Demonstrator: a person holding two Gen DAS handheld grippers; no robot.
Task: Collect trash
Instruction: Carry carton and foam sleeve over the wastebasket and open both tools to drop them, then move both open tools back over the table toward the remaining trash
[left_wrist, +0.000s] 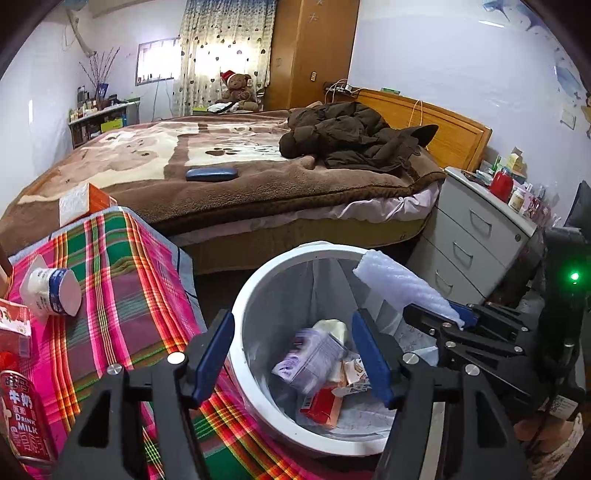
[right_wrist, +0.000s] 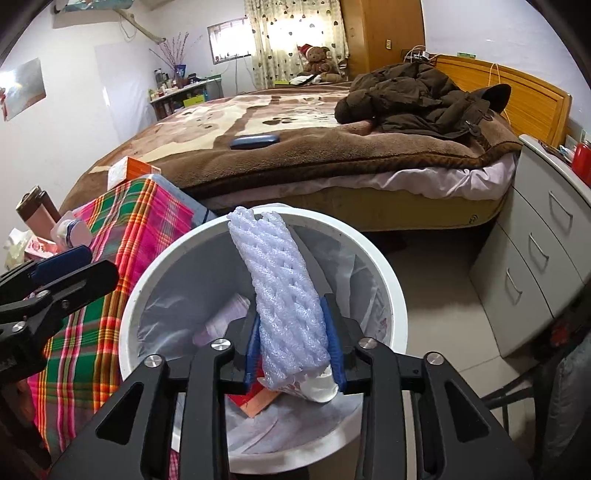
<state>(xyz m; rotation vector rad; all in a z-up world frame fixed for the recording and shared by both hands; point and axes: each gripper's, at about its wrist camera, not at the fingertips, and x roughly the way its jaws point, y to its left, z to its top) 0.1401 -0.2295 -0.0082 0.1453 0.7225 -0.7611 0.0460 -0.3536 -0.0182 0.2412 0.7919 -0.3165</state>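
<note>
The left gripper (left_wrist: 293, 356) is hanging over the round white waste bin lined with a clear plastic bag (left_wrist: 255, 291), its blue-padded jaws standing well apart with nothing between them. Below the gap a pale purple carton (left_wrist: 310, 360) is lying blurred inside the bin, on top of a red packet (left_wrist: 321, 406) and some crumpled white wrappers; whether the carton is resting or falling is hard to tell from the smear. The right gripper (right_wrist: 295, 343) is pointing down over the same bin, and its jaws are sitting on either side of a white foam net sleeve (right_wrist: 280, 280), which is sticking up and leaning toward the far rim; the pads are lying against the sleeve's lower part, pinching it lightly. The bin is standing on the floor just beside a bench covered with a pink, green and red plaid cloth (left_wrist: 122, 280), between that bench and the bed with the brown patterned blanket (left_wrist: 207, 147). On the plaid cloth a small white yoghurt cup with a blue label (left_wrist: 51, 291) is lying on its side, and a red milk can (left_wrist: 22, 413) is showing at the near left edge of the left wrist view.
</note>
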